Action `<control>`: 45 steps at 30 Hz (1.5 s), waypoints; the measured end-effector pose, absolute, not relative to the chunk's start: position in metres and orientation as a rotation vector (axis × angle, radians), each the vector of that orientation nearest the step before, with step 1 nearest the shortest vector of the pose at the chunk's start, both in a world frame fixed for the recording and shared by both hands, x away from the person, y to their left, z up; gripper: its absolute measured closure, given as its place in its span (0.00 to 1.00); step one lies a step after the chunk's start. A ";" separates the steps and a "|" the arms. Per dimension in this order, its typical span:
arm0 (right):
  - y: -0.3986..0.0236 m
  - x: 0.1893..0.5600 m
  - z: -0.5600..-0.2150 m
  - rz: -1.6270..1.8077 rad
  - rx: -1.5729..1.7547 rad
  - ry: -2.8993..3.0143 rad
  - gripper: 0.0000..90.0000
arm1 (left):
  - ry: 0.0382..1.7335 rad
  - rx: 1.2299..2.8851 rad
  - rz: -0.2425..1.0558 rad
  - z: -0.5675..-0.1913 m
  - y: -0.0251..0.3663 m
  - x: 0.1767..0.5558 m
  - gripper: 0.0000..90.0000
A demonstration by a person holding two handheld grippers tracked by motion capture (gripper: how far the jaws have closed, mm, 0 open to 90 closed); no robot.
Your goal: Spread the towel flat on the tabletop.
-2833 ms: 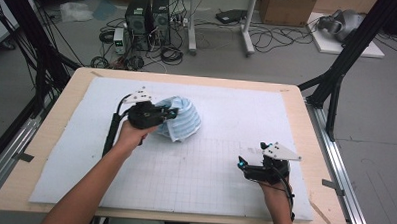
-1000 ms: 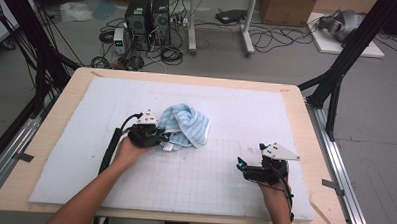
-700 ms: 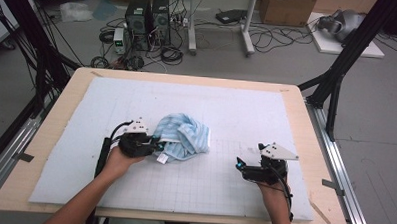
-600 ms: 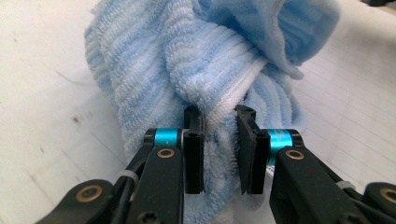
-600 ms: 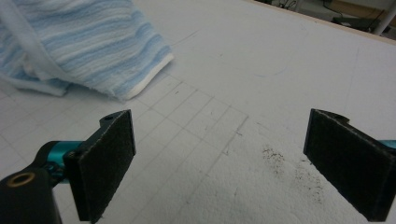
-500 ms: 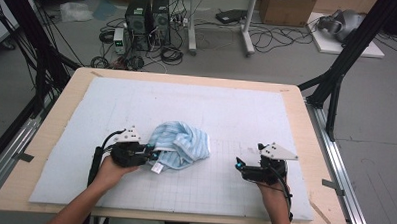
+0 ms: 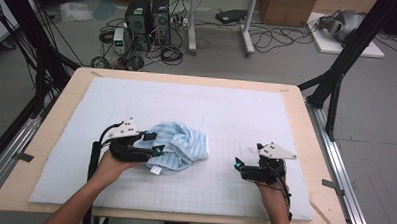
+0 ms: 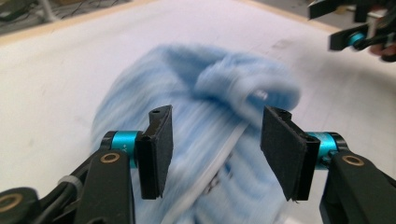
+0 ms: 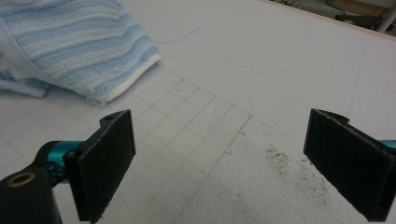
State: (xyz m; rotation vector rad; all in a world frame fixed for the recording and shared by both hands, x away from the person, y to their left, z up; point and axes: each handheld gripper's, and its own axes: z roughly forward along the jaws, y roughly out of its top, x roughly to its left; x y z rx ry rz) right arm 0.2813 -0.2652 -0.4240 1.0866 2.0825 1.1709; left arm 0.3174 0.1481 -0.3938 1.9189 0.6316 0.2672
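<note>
The towel (image 7: pixel 177 149), blue-and-white striped, sits bunched in a heap on the white mat (image 7: pixel 236 113), a little toward seven o'clock from the mat's middle. A small white tag pokes out at the heap's six o'clock edge.

At the towel's nine o'clock, right up against it, is the left gripper (image 7: pixel 153 143). Its jaws have just been opening, and in the left gripper view they stand apart with the blurred cloth behind and between them; the pads (image 8: pixel 159 149) press on nothing, so the towel is loose.

Over at the towel's four o'clock, well apart from it, the right gripper (image 7: pixel 238 164) hovers low above the mat's grid lines, pointing back toward the towel. In the right gripper view its jaws are spread wide with only bare mat between them, and the towel's striped corner lies at eleven o'clock.

The mat covers a wooden table (image 7: pixel 306 126).
</note>
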 end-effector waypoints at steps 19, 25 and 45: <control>-0.262 0.283 -0.425 1.173 1.070 2.095 0.09 | 0.688 1.983 0.251 -0.389 0.110 0.372 0.95; -0.256 0.284 -0.426 1.173 1.050 2.125 0.09 | 0.819 1.924 0.281 -0.380 0.131 0.405 0.95; -0.248 0.288 -0.427 1.172 1.034 2.149 0.09 | 1.181 1.841 0.445 -0.395 0.208 0.445 0.64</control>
